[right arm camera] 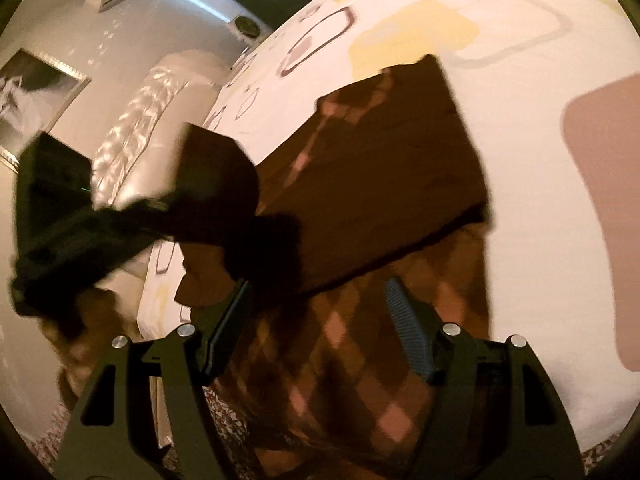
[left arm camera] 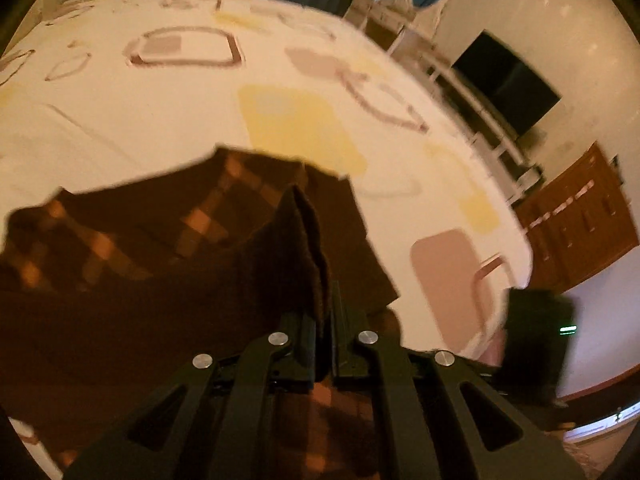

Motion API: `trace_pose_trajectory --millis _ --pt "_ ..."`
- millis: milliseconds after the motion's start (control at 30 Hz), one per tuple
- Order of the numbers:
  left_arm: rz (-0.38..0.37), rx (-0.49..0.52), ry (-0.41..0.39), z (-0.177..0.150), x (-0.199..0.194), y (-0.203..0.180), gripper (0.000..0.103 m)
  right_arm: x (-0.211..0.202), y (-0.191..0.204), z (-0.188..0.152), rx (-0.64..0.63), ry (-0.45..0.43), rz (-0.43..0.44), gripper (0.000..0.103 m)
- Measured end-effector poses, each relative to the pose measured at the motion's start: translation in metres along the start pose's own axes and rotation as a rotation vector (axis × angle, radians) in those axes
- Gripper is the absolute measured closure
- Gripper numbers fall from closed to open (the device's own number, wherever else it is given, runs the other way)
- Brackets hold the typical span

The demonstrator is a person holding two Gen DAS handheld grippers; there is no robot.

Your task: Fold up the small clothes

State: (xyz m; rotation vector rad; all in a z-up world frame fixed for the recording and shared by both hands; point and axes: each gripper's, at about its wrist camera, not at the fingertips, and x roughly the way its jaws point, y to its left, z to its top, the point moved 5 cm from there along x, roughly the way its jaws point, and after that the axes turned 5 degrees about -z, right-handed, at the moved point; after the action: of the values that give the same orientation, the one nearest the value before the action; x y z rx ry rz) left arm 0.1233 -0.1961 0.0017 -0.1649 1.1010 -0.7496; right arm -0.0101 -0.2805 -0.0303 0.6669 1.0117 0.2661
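A brown garment with an orange diamond pattern (left arm camera: 140, 248) lies on the bed's white patterned sheet (left arm camera: 160, 120). My left gripper (left arm camera: 325, 320) is shut on a raised fold of its plain brown fabric, which stands up between the fingers. The right wrist view shows the same garment (right arm camera: 380, 168) partly folded, a plain brown layer over the diamond pattern. My right gripper (right arm camera: 320, 288) hovers open just above the patterned part, with nothing pinched between its ribbed pads. At the left of that view the left gripper (right arm camera: 176, 208) is blurred and carries a brown flap.
The sheet (right arm camera: 540, 80) spreads beyond the garment. A quilted headboard (right arm camera: 132, 120) and a framed picture (right arm camera: 32, 92) are at the left. A dark screen (left arm camera: 504, 80), white shelving and a wooden cabinet (left arm camera: 580, 220) stand past the bed's edge.
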Motion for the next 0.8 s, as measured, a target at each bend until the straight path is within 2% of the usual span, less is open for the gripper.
trace_pose_trajectory --millis 133,200,300,367,433,500,533,600,667,800 --pt "0.025 -0.003 0.039 -0.008 0.033 0.008 0.098 -0.005 -0.013 0.001 0.028 -0.009 -0.005 0.034" --pt "0.012 -0.003 0.055 -0.015 0.043 0.005 0.098 -0.005 -0.016 0.002 0.034 -0.011 -0.006 0.034" --pt "0.001 -0.012 0.036 -0.023 0.03 0.005 0.079 -0.008 -0.018 0.002 0.046 -0.013 0.001 0.034" --pt "-0.027 -0.012 -0.022 -0.026 0.006 0.006 0.057 -0.013 -0.015 0.005 0.049 -0.02 0.015 0.034" --pt "-0.021 -0.012 -0.079 -0.031 -0.017 0.01 0.046 -0.019 -0.013 0.011 0.044 -0.037 0.025 0.034" --pt "-0.017 -0.025 -0.155 -0.04 -0.053 0.022 0.041 -0.023 -0.01 0.016 0.043 -0.051 0.04 0.034" --pt "-0.01 -0.047 -0.193 -0.048 -0.074 0.033 0.035 -0.024 -0.007 0.02 0.043 -0.053 0.045 0.034" --pt "0.023 -0.084 -0.245 -0.06 -0.099 0.054 0.032 -0.021 -0.006 0.026 0.048 -0.051 0.057 0.034" --pt "0.089 -0.128 -0.298 -0.077 -0.129 0.082 0.031 -0.014 -0.008 0.03 0.074 -0.05 0.062 0.034" --pt "0.193 -0.2 -0.353 -0.102 -0.164 0.13 0.031 0.012 -0.014 0.035 0.15 -0.013 0.102 0.044"
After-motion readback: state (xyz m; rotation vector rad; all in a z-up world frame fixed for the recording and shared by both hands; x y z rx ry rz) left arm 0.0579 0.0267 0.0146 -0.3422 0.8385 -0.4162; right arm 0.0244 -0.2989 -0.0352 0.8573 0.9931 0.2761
